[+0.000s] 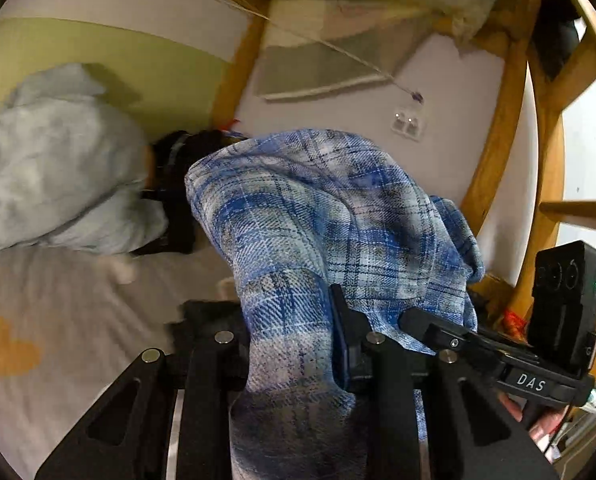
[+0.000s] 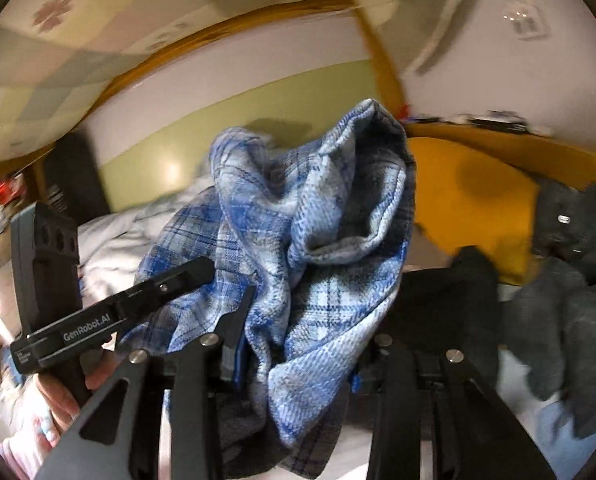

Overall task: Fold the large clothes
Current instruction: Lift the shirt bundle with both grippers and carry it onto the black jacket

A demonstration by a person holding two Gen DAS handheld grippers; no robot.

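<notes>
Bunk-bed mattress (image 1: pixel 78 320) below you, plaid shirt (image 1: pixel 317 220) lifted.
Left gripper (image 1: pixel 294 360) and right gripper (image 2: pixel 298 360) each pinch bunched shirt cloth; next, spread it flat before folding.

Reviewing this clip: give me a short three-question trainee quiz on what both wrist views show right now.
1. True or false: both grippers clamp the same blue plaid garment.
2. What lies left of it on the bed in the left wrist view? A) pale blue bundle B) red towel C) shoe
3. Name the colour of the cushion in the right wrist view.

Key: 1 true: left gripper, right gripper. 2 A, pale blue bundle. 3 yellow.
</notes>
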